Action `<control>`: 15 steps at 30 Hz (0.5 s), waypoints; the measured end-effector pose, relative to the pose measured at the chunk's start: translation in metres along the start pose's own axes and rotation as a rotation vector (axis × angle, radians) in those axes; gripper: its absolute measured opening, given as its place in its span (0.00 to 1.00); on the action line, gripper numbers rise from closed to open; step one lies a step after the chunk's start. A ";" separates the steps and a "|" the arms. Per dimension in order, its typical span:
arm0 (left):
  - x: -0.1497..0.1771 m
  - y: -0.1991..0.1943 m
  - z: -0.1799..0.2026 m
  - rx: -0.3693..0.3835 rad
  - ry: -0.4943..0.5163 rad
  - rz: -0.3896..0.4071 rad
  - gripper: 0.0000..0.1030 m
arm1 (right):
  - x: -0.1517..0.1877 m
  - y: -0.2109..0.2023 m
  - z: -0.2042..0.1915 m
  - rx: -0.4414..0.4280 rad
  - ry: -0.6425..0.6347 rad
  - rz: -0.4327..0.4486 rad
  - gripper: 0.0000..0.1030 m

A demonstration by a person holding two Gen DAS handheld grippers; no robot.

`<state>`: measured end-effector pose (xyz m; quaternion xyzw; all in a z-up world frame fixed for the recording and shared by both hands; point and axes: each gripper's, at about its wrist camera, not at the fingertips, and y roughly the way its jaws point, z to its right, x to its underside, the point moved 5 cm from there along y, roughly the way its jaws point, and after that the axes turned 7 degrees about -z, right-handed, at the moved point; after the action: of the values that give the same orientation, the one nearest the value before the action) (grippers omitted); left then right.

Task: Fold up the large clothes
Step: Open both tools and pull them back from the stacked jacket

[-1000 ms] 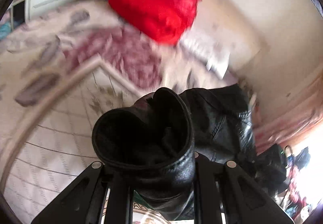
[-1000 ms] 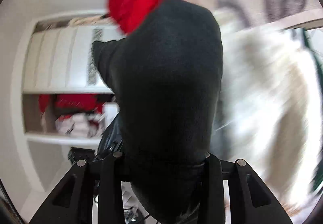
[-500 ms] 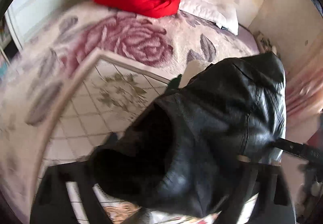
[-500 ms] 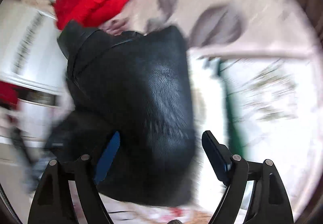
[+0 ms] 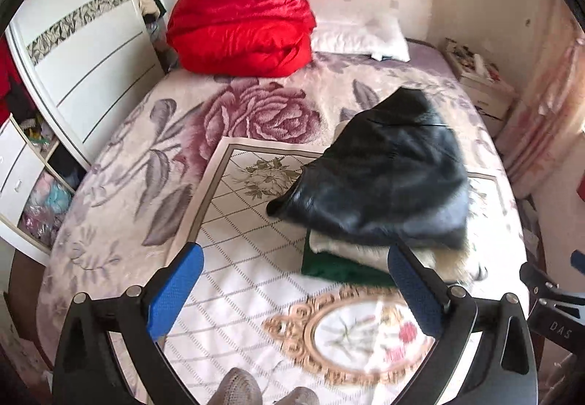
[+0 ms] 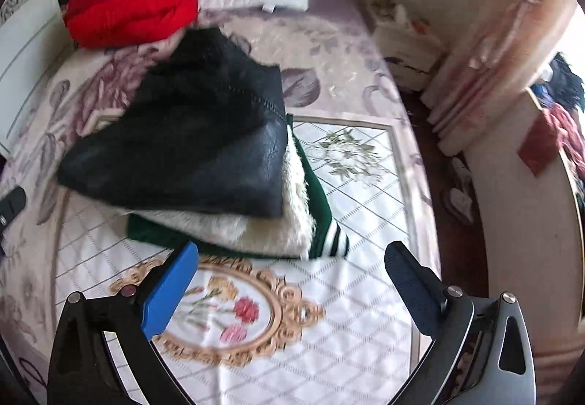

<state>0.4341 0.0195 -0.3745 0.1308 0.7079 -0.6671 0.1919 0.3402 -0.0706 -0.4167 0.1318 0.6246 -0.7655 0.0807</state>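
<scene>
Left wrist view: left gripper (image 5: 292,290) stood wide open, empty, above patterned white bed cover (image 5: 234,251). Folded black leather jacket (image 5: 380,178) lay ahead and to right, well clear of fingers, topping cream fleece garment (image 5: 351,249) and green garment (image 5: 329,268).

Right wrist view: right gripper (image 6: 292,290) likewise agape, holding nothing; jacket (image 6: 190,149) ahead-left on stack. Fold looked done, jacket stacked; next move likely fetching another garment.
</scene>
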 end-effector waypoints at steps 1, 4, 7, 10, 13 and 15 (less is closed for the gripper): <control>0.004 -0.012 -0.001 0.009 0.002 0.001 1.00 | 0.011 -0.025 0.002 0.016 0.011 0.021 1.00; 0.020 -0.066 -0.003 0.039 0.014 0.014 1.00 | 0.040 -0.095 0.001 0.043 0.026 0.071 1.00; 0.037 -0.124 -0.010 0.064 0.028 0.045 1.00 | 0.073 -0.167 0.003 0.081 0.031 0.133 1.00; 0.058 -0.181 -0.015 0.084 0.058 0.071 1.00 | 0.103 -0.234 0.009 0.092 0.066 0.169 1.00; 0.079 -0.225 -0.019 0.102 0.080 0.078 1.00 | 0.133 -0.296 0.016 0.092 0.103 0.203 1.00; 0.093 -0.258 -0.023 0.101 0.091 0.097 1.00 | 0.155 -0.338 0.020 0.097 0.118 0.232 1.00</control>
<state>0.2348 0.0157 -0.1842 0.2048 0.6741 -0.6852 0.1847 0.0932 -0.0137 -0.1444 0.2515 0.5713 -0.7712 0.1253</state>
